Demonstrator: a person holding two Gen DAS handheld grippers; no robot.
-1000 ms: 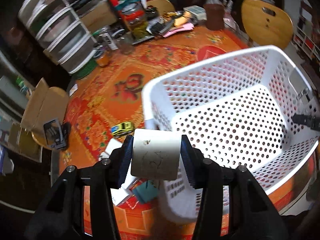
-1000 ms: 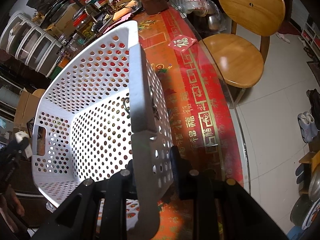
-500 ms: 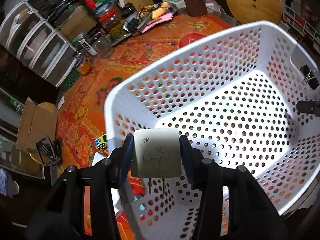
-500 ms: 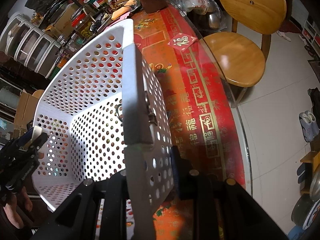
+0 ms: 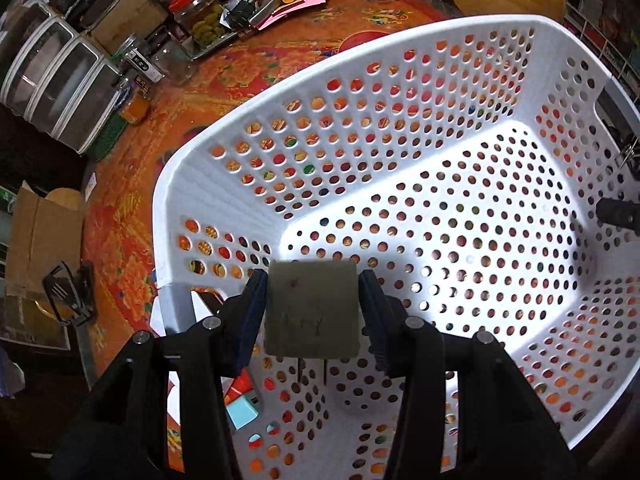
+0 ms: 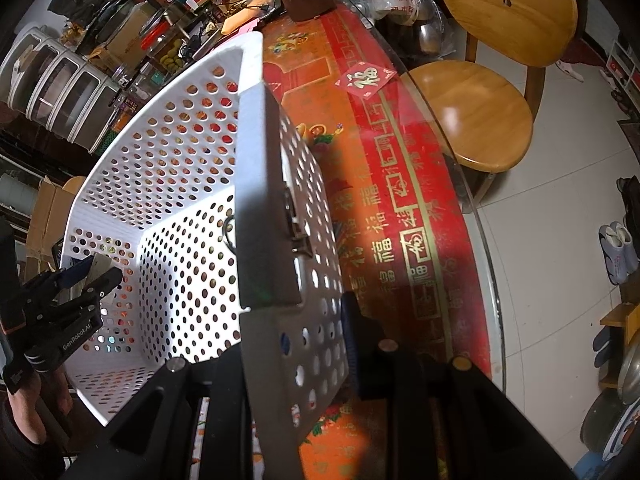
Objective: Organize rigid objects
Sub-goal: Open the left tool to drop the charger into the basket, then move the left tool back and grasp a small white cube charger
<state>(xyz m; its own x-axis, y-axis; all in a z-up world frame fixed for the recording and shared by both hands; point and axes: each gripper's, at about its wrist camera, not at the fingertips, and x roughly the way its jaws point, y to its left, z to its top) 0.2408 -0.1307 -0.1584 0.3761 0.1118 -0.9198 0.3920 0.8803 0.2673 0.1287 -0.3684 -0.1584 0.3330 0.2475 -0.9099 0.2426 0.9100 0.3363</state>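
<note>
My left gripper (image 5: 312,312) is shut on a white plug adapter (image 5: 312,308) with two prongs pointing down, held over the inside of the white perforated basket (image 5: 280,120), just past its near rim. The left gripper also shows in the right wrist view (image 6: 100,270) at the basket's far end. My right gripper (image 6: 296,320) is shut on the basket's side wall (image 6: 260,184), one finger inside and one outside. The basket floor (image 5: 440,240) holds nothing that I can see.
The basket stands on an orange-red patterned tablecloth (image 5: 132,216). Jars (image 5: 200,20), stacked clear drawers (image 5: 52,76) and clutter fill the table's far side. A small teal item (image 5: 244,410) lies by the basket's near wall. A wooden chair (image 6: 476,120) stands beside the table edge.
My left gripper has carried the adapter from outside the basket's near corner over the rim to above its inside. The right gripper keeps its hold on the wall.
</note>
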